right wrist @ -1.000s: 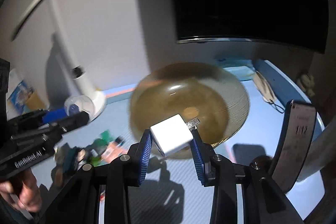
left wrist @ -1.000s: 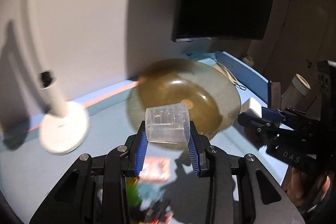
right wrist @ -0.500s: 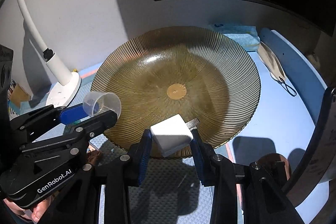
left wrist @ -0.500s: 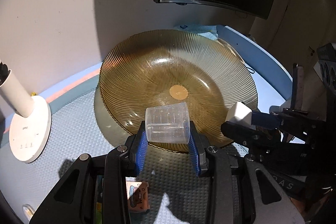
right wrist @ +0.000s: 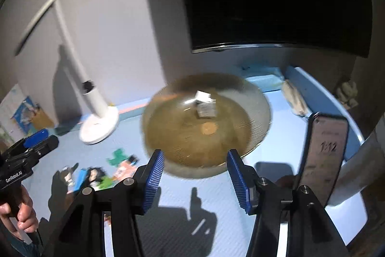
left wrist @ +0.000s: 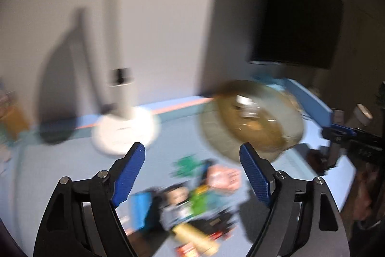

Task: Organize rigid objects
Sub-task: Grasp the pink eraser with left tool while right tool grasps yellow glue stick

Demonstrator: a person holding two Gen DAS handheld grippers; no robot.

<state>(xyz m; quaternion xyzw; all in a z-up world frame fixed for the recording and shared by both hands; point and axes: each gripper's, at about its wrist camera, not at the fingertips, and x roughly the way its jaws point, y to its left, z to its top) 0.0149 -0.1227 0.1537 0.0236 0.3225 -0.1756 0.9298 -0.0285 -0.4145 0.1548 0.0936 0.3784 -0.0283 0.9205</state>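
An amber ribbed glass plate sits on the blue table. Two small pale things lie on its far half, blurred: the white charger block and the clear measuring cup. My right gripper hangs just short of the plate's near rim, its jaws opening with nothing between them. In the heavily blurred left wrist view, my left gripper is to the left of the plate, its jaws also opening wide and empty. The cup shows there as a pale glint.
A white desk lamp stands left of the plate. Several small colourful items lie scattered in front of it. A phone stands propped at the right, a face mask lies behind it, and a dark monitor hangs above.
Both grippers have let go: the cup and the charger now lie on the plate. Both have pulled back from the plate, the left one swinging left towards the lamp.
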